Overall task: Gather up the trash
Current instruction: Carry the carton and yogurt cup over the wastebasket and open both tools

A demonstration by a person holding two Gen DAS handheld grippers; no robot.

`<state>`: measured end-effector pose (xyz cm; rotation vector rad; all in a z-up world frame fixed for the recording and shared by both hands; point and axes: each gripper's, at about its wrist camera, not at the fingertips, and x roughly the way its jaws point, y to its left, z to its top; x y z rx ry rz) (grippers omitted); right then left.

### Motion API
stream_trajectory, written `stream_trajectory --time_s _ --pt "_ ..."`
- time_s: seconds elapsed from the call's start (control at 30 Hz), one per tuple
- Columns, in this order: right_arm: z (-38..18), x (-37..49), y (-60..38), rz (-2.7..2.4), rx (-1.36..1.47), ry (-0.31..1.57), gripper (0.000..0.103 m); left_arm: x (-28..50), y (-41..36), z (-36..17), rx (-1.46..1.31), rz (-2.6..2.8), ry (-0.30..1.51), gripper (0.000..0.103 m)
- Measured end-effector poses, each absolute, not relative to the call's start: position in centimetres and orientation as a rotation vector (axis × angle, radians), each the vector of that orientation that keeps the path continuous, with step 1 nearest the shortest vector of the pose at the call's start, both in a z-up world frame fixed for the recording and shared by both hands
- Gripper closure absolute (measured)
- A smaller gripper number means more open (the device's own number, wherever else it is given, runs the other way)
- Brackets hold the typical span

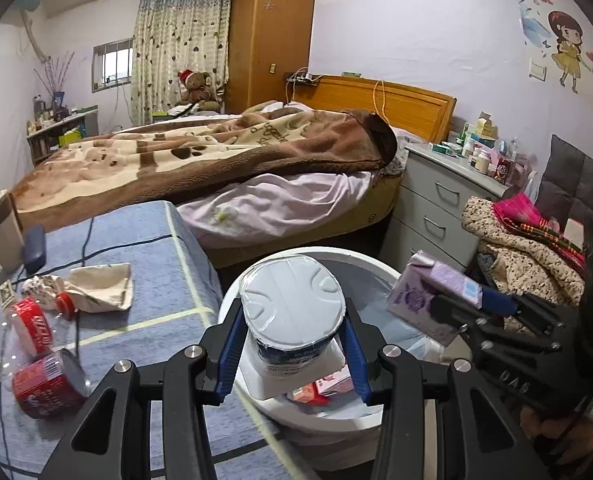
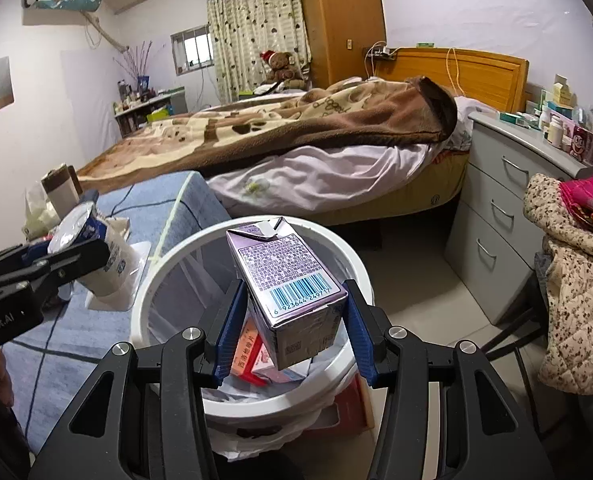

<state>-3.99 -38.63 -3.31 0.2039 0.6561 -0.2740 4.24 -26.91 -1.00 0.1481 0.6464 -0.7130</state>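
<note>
Boxy purple carton [image 2: 288,296], foil-lidded round cup [image 1: 292,312]

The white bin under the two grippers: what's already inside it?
Inside the white bin lie a red-and-orange box and a pinkish pack on a plastic liner. The purple carton held above hides the rest.
</note>
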Motion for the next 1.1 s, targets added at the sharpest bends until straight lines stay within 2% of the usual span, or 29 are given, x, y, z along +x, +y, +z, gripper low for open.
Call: stream_trajectory --time_s 0.27,0.33,0.37,0.4,0.5,1.1 --pt "-4.1 -3.1 -38.6 -0.284 0.171 0.686 0.053 5.3 -27.7 -1.5 0.136 -0.723 0.666 0.056" --pt "-4.2 -3.0 -38.6 -0.288 0.170 0.692 0.053 5.5 -27.6 -1.7 0.131 -0.724 0.668 0.046" --pt "-4.2 -2.9 -38.6 -0.289 0.169 0.694 0.052 5.6 -27.5 -1.8 0.131 -0.722 0.667 0.045" --pt "-4.3 -2.9 -38.6 -0.293 0.168 0.695 0.051 5.6 -27.4 -1.8 0.130 -0.721 0.668 0.045" --pt "-4.2 -3.0 -38.6 -0.298 0.175 0.689 0.036 5.9 -27.2 -2.0 0.126 -0.716 0.677 0.045" --pt "-2.6 -3.3 -37.2 -0.293 0.175 0.631 0.036 5.4 -23.5 -0.7 0.097 -0.675 0.635 0.044"
